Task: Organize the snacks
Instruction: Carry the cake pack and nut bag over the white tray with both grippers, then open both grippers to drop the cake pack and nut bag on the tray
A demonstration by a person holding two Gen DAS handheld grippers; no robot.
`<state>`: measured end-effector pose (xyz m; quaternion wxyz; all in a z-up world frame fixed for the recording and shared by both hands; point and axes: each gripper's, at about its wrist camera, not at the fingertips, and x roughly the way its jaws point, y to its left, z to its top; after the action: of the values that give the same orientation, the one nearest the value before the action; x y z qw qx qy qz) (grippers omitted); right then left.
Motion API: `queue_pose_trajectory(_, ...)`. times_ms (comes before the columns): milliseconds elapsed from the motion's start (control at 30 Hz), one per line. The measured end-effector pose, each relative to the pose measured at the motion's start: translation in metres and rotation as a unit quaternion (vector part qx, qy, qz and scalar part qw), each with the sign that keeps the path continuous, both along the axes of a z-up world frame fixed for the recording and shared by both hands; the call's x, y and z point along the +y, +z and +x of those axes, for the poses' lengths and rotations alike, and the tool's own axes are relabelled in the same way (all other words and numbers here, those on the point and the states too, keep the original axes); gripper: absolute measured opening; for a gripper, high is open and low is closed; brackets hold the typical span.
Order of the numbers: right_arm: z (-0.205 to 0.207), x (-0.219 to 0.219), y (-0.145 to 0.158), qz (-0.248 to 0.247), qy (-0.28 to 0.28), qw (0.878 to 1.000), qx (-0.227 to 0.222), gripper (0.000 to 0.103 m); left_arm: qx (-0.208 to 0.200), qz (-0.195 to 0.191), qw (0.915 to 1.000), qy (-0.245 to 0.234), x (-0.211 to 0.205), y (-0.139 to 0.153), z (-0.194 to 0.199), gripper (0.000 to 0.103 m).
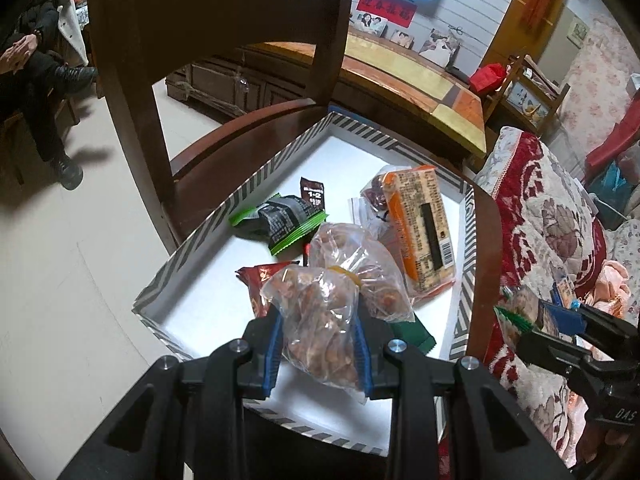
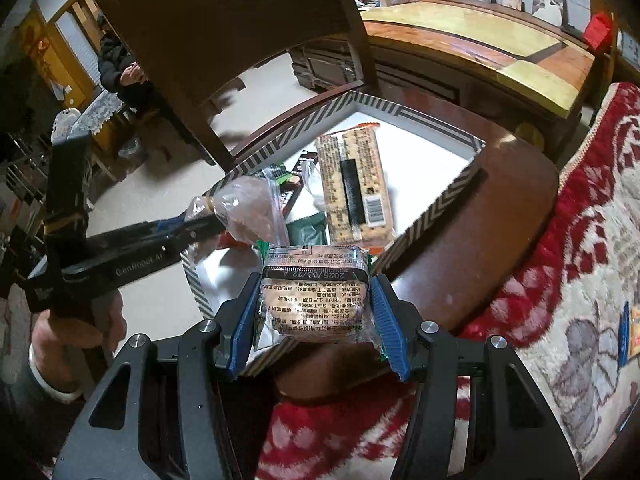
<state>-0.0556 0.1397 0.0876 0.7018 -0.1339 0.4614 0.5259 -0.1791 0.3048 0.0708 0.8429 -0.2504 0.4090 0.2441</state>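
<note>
Your left gripper is squeezing a clear bag of nuts between its blue pads. The bag hangs over the near edge of the striped box, above its white floor.

Your right gripper is squeezing a see-through cake packet with a green end. It is over the near corner of the box, by the rim. In the left view this gripper sits off to the right of the box, over the red flowery blanket.

Inside the box, close to the near wall, lie a red packet, a dark green packet and another clear bag of nuts. Past them, near the middle, a long orange cracker pack lies flat along the right wall. A black packet with green ends sits by the left wall. A small brown sachet is behind it. The far corner of the box floor is bare white, and so is the near left corner.

The box sits on a brown wooden chair. The chair back stands up just behind the box's far left wall. The right wall is close to the chair seat's edge, and the blanket is just beyond that.
</note>
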Motion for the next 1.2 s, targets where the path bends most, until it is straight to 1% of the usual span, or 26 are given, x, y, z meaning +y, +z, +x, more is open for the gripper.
queue_pose_trajectory(300,0.003,0.022,-0.015,-0.011,0.007,1.0,0.009,0.054,0.014,0.002,0.9999,-0.002,0.003,-0.011,0.005,0.033)
queue_pose_trajectory(500,0.003,0.044,-0.029,-0.028,0.019,0.999,0.009,0.054,0.023,0.01,0.9997,0.001,0.003,-0.015,0.006,0.033)
queue_pose_trajectory(633,-0.001,0.057,-0.04,-0.04,0.025,0.999,0.002,0.054,0.033,0.016,0.9993,0.001,0.001,-0.019,0.008,0.033)
queue_pose_trajectory(900,-0.006,0.061,-0.042,-0.042,0.033,0.998,-0.019,0.054,0.041,0.03,0.9987,0.0,0.0,-0.021,0.012,0.033)
queue_pose_trajectory(1067,-0.02,0.064,-0.044,-0.052,0.055,0.996,-0.044,0.054,0.049,0.032,0.9982,0.011,0.0,-0.023,0.011,0.038)
queue_pose_trajectory(1100,-0.022,0.065,-0.045,-0.053,0.056,0.996,-0.047,0.055,0.05,0.031,0.9982,0.013,0.0,-0.023,0.011,0.041)
queue_pose_trajectory(1200,-0.025,0.065,-0.048,-0.06,0.062,0.995,-0.05,0.057,0.059,0.03,0.9975,0.023,0.002,-0.025,0.009,0.059)
